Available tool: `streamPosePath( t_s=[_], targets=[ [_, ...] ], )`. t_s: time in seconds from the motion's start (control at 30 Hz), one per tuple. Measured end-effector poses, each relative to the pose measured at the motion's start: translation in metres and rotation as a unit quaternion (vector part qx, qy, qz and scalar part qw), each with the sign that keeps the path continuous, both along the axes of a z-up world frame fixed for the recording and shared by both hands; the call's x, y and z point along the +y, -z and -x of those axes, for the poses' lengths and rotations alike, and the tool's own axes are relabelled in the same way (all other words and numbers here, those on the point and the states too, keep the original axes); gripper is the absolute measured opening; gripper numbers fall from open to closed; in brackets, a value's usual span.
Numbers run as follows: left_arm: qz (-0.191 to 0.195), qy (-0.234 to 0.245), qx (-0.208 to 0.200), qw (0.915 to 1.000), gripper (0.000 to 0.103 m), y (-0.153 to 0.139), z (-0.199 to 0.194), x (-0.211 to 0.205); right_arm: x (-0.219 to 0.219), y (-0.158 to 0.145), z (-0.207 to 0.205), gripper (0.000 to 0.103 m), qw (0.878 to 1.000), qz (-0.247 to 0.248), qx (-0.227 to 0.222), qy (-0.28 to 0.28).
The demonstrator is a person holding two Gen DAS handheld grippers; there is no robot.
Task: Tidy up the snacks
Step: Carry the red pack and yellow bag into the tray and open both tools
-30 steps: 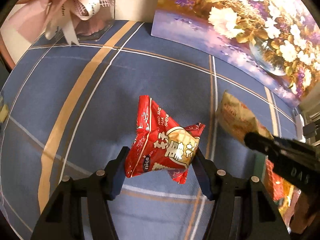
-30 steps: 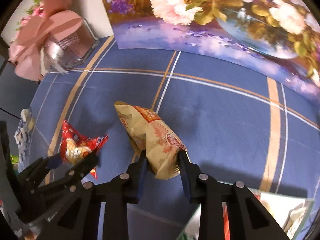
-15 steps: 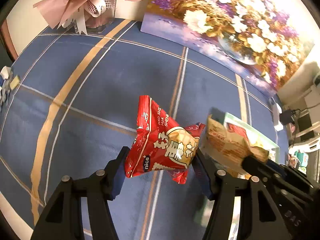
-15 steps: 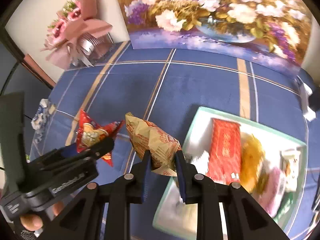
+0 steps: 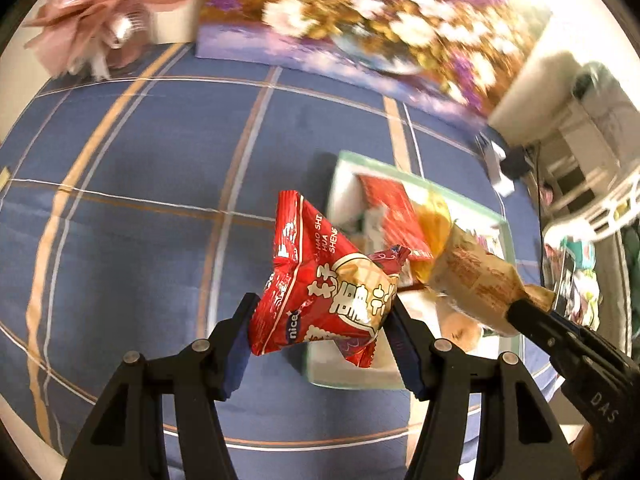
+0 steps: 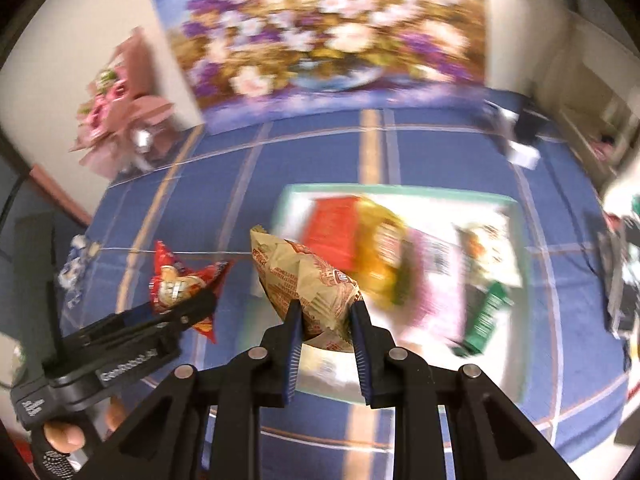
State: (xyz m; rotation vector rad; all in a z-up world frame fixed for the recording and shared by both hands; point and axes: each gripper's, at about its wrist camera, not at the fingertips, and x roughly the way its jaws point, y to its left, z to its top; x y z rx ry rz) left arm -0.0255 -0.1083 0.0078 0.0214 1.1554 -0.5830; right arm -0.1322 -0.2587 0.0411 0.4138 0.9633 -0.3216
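My left gripper is shut on a red snack packet held in the air at the left edge of the tray. My right gripper is shut on a tan snack bag, lifted over the near left part of the white, green-rimmed tray. In the right wrist view the left gripper with the red packet shows at the left. In the left wrist view the tan bag is pinched by the right gripper above the tray.
The tray holds several snacks: a red box, a yellow bag, a pink pack and a green pack. A flower painting and pink bouquet stand at the back of the blue checked cloth. Small packets lie far left.
Both grippers have carried their packets to the right across the cloth, from open tablecloth to over the tray, rising a little. The grips on both packets are unchanged.
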Motion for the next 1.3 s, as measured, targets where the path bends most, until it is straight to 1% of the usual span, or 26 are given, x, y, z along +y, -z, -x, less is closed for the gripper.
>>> streamPosePath(
  t_s=[0.17, 0.23, 0.3, 0.37, 0.47, 0.63, 0.7, 0.77, 0.8, 0.87, 0.9, 0.93, 1.0, 1.07, 1.1, 1.13, 1.17, 1.2, 1.3],
  targets=[
    [-0.006, 0.026, -0.005, 0.9996, 0.064, 0.014, 0.012, -0.023, -0.021, 0.025, 0.029, 0.025, 0.999, 0.004, 0.021, 0.048],
    [-0.004, 0.037, -0.004, 0.9993, 0.063, 0.021, 0.014, -0.029, -0.024, 0.035, 0.034, 0.025, 0.998, -0.007, 0.019, 0.057],
    [-0.007, 0.048, 0.010, 0.9988, 0.063, 0.032, 0.015, -0.037, -0.022, 0.041, 0.035, 0.025, 0.998, -0.006, 0.019, 0.066],
    [-0.009, 0.055, 0.028, 0.9980, 0.059, 0.042, 0.013, -0.041, -0.017, 0.045, 0.034, 0.025, 0.997, 0.001, 0.021, 0.068],
    [0.010, 0.056, 0.070, 0.9959, 0.058, 0.055, 0.007, -0.045, -0.007, 0.053, 0.028, 0.025, 0.997, 0.007, 0.031, 0.068],
    [0.013, 0.062, 0.075, 0.9952, 0.058, 0.054, 0.006, -0.047, 0.004, 0.064, 0.025, 0.027, 0.996, 0.019, 0.048, 0.077],
    [0.012, 0.061, 0.079, 0.9949, 0.062, 0.051, 0.006, -0.045, 0.008, 0.066, 0.025, 0.027, 0.995, 0.029, 0.057, 0.079],
    [0.015, 0.059, 0.090, 0.9941, 0.082, 0.051, 0.005, -0.041, 0.010, 0.067, 0.024, 0.029, 0.994, 0.034, 0.061, 0.080],
    [0.015, 0.057, 0.094, 0.9938, 0.085, 0.051, 0.004, -0.039, 0.011, 0.067, 0.026, 0.031, 0.994, 0.035, 0.059, 0.080],
    [0.026, 0.058, 0.107, 0.9922, 0.085, 0.049, 0.004, -0.031, 0.013, 0.065, 0.028, 0.039, 0.994, 0.037, 0.056, 0.083],
    [0.030, 0.057, 0.111, 0.9918, 0.086, 0.049, 0.004, -0.030, 0.014, 0.064, 0.030, 0.047, 0.994, 0.038, 0.053, 0.087],
    [0.034, 0.057, 0.115, 0.9912, 0.087, 0.048, 0.004, -0.028, 0.015, 0.063, 0.032, 0.052, 0.994, 0.037, 0.050, 0.089],
    [0.046, 0.060, 0.126, 0.9892, 0.090, 0.046, 0.004, -0.025, 0.015, 0.060, 0.036, 0.052, 0.994, 0.033, 0.041, 0.095],
    [0.050, 0.059, 0.134, 0.9880, 0.090, 0.046, 0.005, -0.022, 0.016, 0.057, 0.040, 0.052, 0.994, 0.030, 0.032, 0.100],
    [0.048, 0.058, 0.135, 0.9880, 0.093, 0.044, 0.005, -0.019, 0.017, 0.055, 0.041, 0.053, 0.994, 0.030, 0.029, 0.102],
    [0.048, 0.057, 0.134, 0.9882, 0.098, 0.043, 0.006, -0.018, 0.019, 0.053, 0.042, 0.059, 0.994, 0.033, 0.026, 0.104],
    [0.049, 0.057, 0.133, 0.9884, 0.100, 0.042, 0.007, -0.017, 0.020, 0.052, 0.041, 0.062, 0.994, 0.034, 0.025, 0.104],
    [0.050, 0.054, 0.133, 0.9884, 0.100, 0.042, 0.006, -0.016, 0.022, 0.051, 0.042, 0.064, 0.994, 0.035, 0.022, 0.106],
    [0.061, 0.043, 0.140, 0.9873, 0.100, 0.042, 0.005, -0.009, 0.027, 0.052, 0.043, 0.064, 0.994, 0.033, 0.021, 0.106]
  ],
)
